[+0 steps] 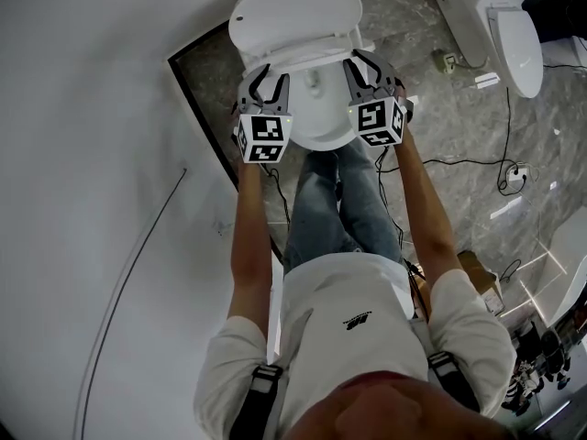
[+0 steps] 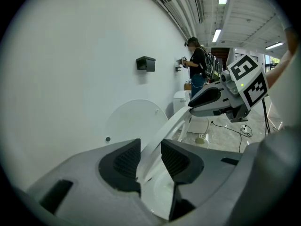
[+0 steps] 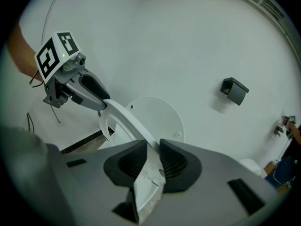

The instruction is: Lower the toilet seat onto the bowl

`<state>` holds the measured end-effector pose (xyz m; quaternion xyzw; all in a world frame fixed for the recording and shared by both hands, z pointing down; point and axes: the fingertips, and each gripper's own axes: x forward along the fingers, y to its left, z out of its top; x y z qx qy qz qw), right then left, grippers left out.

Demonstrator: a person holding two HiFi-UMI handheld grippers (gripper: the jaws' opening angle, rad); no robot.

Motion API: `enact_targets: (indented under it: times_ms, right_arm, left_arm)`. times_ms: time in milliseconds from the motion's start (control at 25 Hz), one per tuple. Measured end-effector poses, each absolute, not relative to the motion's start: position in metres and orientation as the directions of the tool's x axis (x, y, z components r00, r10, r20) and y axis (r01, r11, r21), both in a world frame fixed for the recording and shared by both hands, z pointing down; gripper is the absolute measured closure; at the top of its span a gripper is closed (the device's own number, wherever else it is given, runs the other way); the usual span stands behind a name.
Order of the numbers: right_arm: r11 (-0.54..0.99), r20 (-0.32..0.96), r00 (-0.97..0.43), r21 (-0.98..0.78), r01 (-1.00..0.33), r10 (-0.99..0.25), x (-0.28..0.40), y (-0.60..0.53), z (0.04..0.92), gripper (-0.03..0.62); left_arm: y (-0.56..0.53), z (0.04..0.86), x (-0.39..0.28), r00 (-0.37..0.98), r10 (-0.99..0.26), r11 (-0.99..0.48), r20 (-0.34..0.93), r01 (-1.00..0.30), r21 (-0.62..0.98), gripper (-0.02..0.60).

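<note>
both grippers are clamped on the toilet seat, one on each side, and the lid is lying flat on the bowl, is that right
Not the lid: it stands upright against the wall behind the toilet seat, as the right gripper view shows. The left gripper and right gripper are each clamped on the toilet seat, one on each side.

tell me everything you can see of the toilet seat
The toilet seat is a glossy white ring, plastic by its look. It stands tilted, partway between the upright lid and the bowl. The left gripper and right gripper each clamp one side rim in their jaws.
</note>
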<state>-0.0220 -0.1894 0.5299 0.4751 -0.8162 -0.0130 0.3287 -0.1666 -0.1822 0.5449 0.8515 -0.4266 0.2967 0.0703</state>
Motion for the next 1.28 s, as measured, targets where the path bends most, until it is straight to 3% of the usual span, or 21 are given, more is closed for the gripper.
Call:
enact_targets:
  times_ms: [1280]
  right_arm:
    - [0.585, 0.588, -0.345, 0.281, -0.761, -0.732, -0.014, -0.110, 0.564, 0.486]
  left_arm:
    - [-0.099, 0.580, -0.157, 0.460, -0.596, -0.667, 0.658, -0.740, -0.086, 0.431]
